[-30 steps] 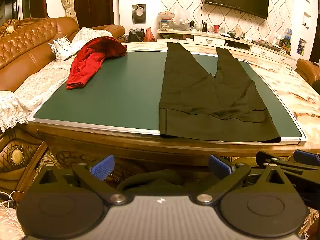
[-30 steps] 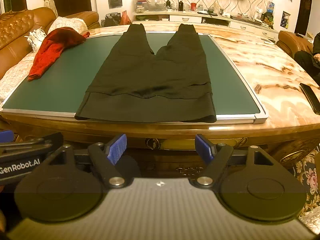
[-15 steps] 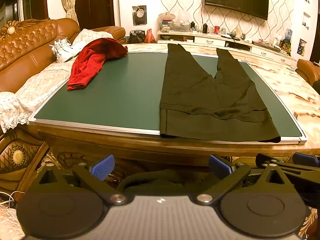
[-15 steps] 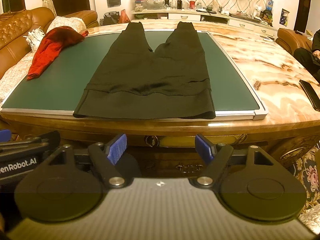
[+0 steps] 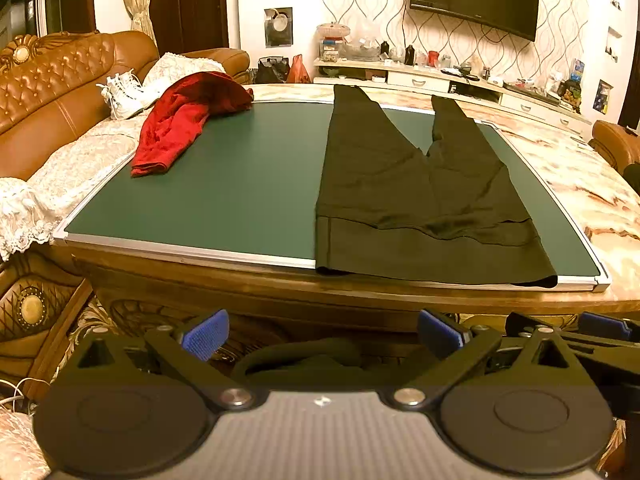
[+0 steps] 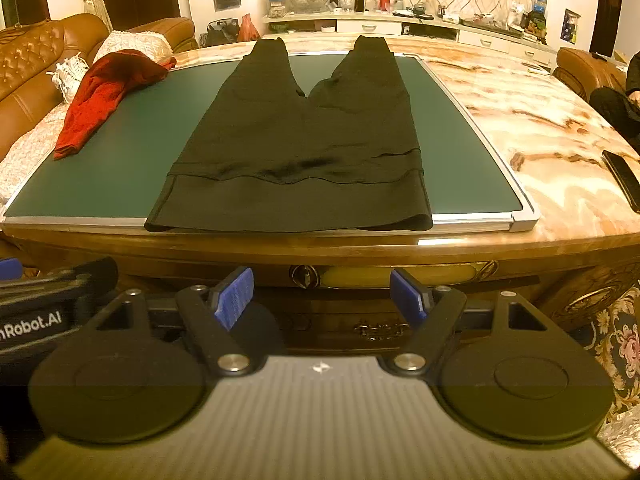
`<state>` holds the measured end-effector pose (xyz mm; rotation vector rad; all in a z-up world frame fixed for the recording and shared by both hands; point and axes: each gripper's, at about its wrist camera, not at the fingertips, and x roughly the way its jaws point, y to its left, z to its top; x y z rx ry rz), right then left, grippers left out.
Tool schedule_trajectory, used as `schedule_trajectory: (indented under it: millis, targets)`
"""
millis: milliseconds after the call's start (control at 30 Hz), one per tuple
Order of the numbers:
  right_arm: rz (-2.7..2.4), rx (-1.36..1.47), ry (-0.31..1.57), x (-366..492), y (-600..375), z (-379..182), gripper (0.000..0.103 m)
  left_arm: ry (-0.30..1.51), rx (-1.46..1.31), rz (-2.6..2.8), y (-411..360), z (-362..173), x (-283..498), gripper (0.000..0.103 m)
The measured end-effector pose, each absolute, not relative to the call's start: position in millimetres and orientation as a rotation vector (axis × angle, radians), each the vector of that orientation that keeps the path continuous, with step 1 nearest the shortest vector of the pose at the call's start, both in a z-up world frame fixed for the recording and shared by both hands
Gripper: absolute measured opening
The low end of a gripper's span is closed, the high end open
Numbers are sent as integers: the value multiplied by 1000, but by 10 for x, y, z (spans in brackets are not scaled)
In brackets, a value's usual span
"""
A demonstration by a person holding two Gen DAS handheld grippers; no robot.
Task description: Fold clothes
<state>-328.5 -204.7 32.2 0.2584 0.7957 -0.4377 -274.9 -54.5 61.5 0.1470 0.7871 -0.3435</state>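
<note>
Across the left wrist view, a pair of black fabric trousers [image 5: 416, 200] lies flat on the green framed mat [image 5: 240, 184] covering the marble-patterned tabletop [image 5: 580, 184], waistband at the near edge, legs pointing away. A crumpled red garment [image 5: 180, 120] sits at the mat's far left corner, well apart. The left claw [image 5: 322, 334] hangs below the tabletop edge, blue pads wide apart, holding nothing.

From the right wrist view, the trousers [image 6: 304, 136] lie centred ahead. The right claw [image 6: 322, 298] is likewise spread wide and empty, short of the tabletop [image 6: 540, 128]. A dark phone [image 6: 622, 178] rests at right.
</note>
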Motion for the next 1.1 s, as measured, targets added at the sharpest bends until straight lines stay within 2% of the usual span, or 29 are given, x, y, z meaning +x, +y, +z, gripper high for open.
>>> schedule_trajectory:
  millis: [1100]
  targets:
    - [-448, 270, 836, -3148, -2098, 247, 83, 850, 172, -369, -639, 544, -2645, 103]
